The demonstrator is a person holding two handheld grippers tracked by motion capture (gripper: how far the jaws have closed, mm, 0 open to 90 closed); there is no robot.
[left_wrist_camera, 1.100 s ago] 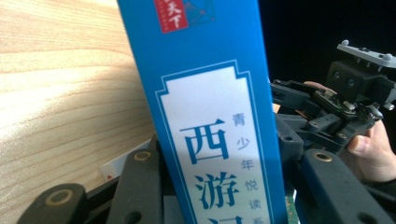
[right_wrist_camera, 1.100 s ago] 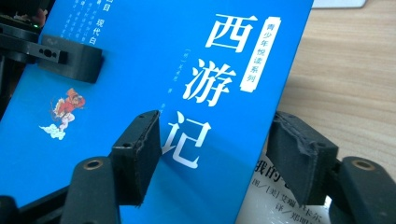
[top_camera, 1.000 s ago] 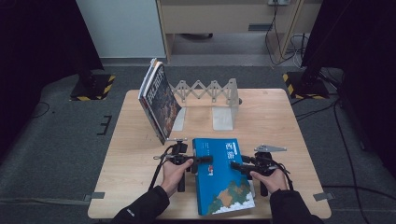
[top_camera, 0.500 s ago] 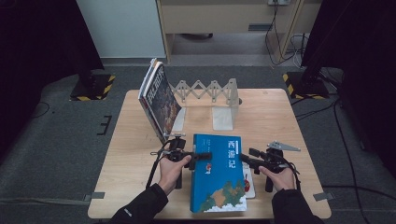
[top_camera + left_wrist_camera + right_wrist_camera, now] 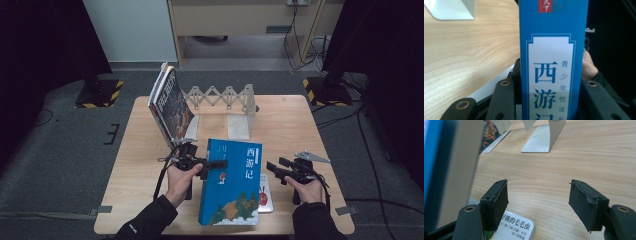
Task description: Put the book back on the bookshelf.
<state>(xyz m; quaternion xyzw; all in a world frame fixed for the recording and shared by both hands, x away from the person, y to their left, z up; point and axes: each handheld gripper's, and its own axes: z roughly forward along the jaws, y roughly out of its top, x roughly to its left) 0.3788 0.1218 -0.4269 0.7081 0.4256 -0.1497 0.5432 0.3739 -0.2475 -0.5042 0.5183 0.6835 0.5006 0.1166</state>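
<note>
The blue book (image 5: 232,182) is clamped at its spine by the left gripper (image 5: 216,164) and has been raised off the table (image 5: 150,150). A smaller book (image 5: 511,227), seen beneath the right gripper (image 5: 537,202), lies flat; those jaws, empty, have just been opening.

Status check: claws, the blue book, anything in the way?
Left claw clamped on blue book spine, book tipped up. Right claw open, jaws just opening, nothing between. Small white book on the table beneath.

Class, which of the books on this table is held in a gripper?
The blue book, clamped by the left gripper; the others lean on the rack or lie flat.
</note>
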